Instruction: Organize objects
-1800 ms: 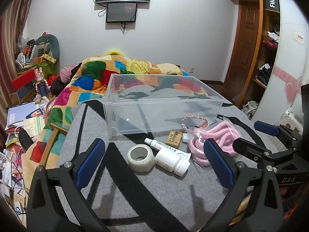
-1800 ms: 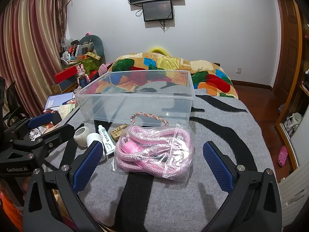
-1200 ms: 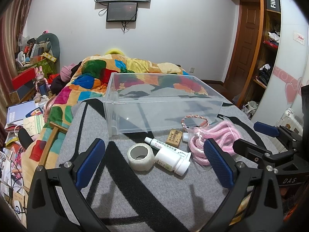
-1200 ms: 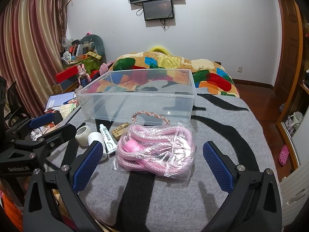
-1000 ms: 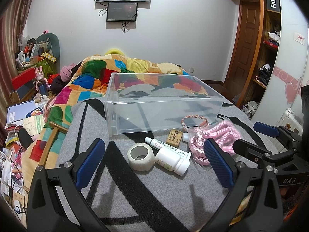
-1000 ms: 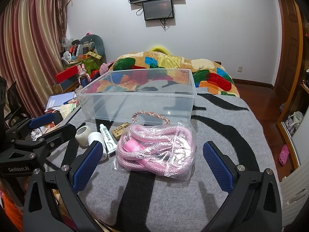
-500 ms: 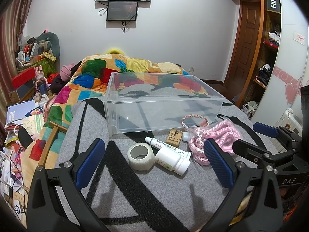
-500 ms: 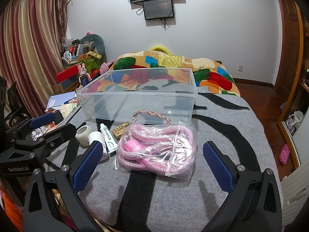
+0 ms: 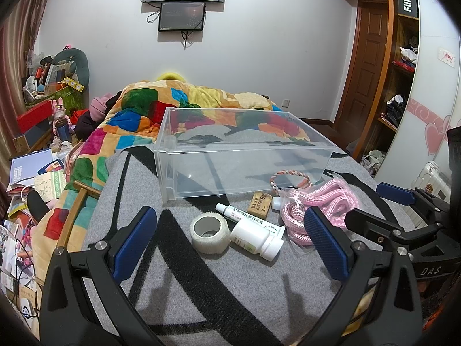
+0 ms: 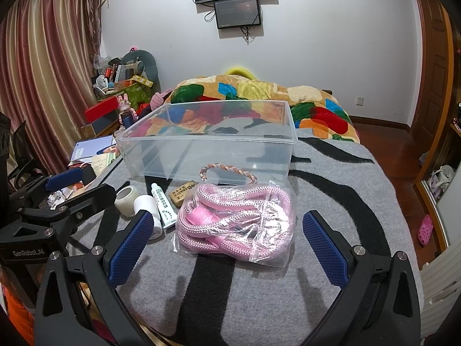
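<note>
A clear plastic bin (image 9: 245,170) (image 10: 207,150) stands empty on the grey striped blanket (image 9: 201,288). In front of it lie a white tape roll (image 9: 209,232) (image 10: 126,197), a white bottle (image 9: 255,239) (image 10: 149,210), a white tube (image 9: 245,216) (image 10: 163,204), a tan eraser block (image 9: 260,204) (image 10: 181,192), a braided ring (image 9: 291,179) (image 10: 227,173) and a bagged pink rope (image 9: 314,207) (image 10: 236,219). My left gripper (image 9: 229,245) is open above the tape and bottle. My right gripper (image 10: 227,248) is open around the near edge of the rope bag, without touching it.
A colourful quilt (image 9: 161,115) lies behind the bin. Clutter, books and boxes (image 9: 34,155) crowd the floor at left. A wooden door and shelves (image 9: 383,80) stand at right. The blanket edge drops off to the right (image 10: 403,230).
Both grippers have crept slightly forward toward the objects. Nothing was taken hold of or moved.
</note>
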A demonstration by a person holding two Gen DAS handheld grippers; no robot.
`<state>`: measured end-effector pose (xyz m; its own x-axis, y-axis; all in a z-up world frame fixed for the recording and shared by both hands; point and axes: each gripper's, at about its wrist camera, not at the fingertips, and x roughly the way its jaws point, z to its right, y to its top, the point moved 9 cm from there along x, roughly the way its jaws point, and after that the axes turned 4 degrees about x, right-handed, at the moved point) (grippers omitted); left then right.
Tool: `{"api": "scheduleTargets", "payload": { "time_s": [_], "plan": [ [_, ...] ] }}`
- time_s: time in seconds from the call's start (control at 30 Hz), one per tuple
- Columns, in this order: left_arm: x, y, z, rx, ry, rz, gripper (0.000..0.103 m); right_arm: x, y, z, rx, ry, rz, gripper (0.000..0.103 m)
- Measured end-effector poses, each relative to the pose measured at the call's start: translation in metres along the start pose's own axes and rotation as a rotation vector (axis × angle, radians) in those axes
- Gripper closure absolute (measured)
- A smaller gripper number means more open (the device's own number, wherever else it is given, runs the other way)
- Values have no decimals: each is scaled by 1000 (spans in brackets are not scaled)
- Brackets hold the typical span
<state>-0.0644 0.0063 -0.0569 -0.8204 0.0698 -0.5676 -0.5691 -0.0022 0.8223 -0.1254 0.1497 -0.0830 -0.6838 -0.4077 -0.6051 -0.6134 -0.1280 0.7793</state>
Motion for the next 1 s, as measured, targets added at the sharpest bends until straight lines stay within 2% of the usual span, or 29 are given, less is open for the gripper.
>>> {"api": "scheduleTargets", "payload": {
  "time_s": [0.4, 0.57, 0.63, 0.7, 0.87, 1.0],
  "plan": [
    [3, -5, -1, -4, 2, -12, 0, 2, -2, 1, 3, -4, -10, 0],
    [5, -7, -14, -34, 3, -23, 0, 7, 4, 17, -18, -45, -4, 0],
    [9, -9, -20, -49, -6, -40, 10, 13, 9, 23, -33, -50, -11, 0],
    [15, -13, -25, -64, -11, -72, 15, 22, 14, 30, -38, -60, -29, 0],
    [33, -25, -27, -89, -35, -131, 17, 51, 24, 27, -43, 37, -109, 0],
    [46, -29, -24, -75, -31, -158, 27, 60, 16, 15, -79, 118, -169, 2]
  ]
}}
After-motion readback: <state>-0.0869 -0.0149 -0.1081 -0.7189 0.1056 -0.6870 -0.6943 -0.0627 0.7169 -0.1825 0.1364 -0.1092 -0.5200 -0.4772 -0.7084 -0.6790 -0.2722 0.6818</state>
